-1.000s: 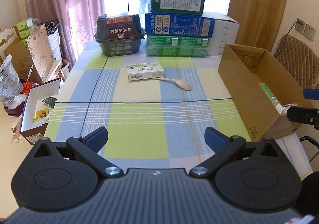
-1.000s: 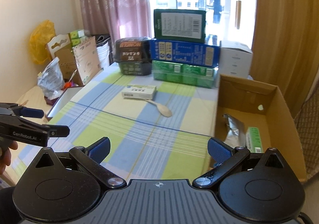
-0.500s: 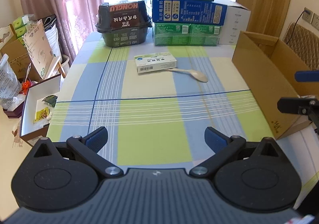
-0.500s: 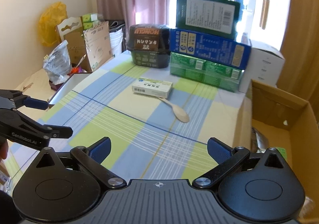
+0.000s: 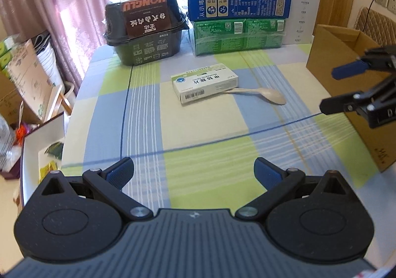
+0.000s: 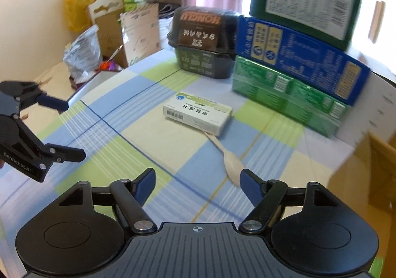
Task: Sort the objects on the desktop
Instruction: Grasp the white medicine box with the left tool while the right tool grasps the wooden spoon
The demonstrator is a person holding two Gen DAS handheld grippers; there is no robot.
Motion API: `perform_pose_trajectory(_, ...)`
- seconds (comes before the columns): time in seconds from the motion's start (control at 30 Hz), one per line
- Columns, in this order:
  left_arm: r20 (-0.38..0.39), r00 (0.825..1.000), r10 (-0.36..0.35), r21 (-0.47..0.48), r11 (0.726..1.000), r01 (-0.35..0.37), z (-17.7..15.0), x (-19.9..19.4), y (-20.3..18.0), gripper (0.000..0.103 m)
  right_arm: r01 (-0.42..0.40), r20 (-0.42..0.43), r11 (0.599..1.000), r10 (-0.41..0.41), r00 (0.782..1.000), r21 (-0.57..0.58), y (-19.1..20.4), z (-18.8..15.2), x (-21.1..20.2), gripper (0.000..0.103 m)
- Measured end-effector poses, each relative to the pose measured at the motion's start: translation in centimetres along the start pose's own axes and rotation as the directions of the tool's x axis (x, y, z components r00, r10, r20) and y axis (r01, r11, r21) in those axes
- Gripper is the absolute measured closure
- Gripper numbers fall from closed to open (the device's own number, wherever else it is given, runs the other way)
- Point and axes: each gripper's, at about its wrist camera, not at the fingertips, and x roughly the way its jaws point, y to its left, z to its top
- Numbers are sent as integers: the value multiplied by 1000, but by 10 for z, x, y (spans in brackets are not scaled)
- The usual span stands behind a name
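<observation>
A white medicine box point(image 5: 205, 85) lies mid-table on the checked cloth, with a pale wooden spoon point(image 5: 264, 93) just right of it, its handle under the box edge. Both show in the right wrist view too, the box point(image 6: 197, 113) and the spoon point(image 6: 229, 161). My left gripper point(image 5: 194, 171) is open and empty over the near table, also seen from the right point(image 6: 71, 129). My right gripper point(image 6: 198, 180) is open and empty, its right finger close beside the spoon bowl; it shows at the right of the left wrist view point(image 5: 329, 91).
A brown cardboard box point(image 5: 351, 94) stands open at the table's right edge. At the back are a black noodle tub point(image 5: 146, 28) and stacked green and blue cartons point(image 5: 237, 18). An open white gift box point(image 5: 37, 151) and bags sit off the left edge.
Both grippers have moved forward over the table toward the medicine box and spoon. The right gripper swung left, away from the cardboard box, and now hovers by the spoon.
</observation>
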Motion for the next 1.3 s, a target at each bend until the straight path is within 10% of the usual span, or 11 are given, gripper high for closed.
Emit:
perform_pose_trajectory(0.73,13,991,-133,352,928,119,62,122,15,3,-136,-240,959,76,968,-248,-44,40,135,71)
perform_pose_trajectory(1.3,-21,974,-224,523,828,202,108,180,11,5,-160,-332,952,66,941,-263,-54,36,141,92)
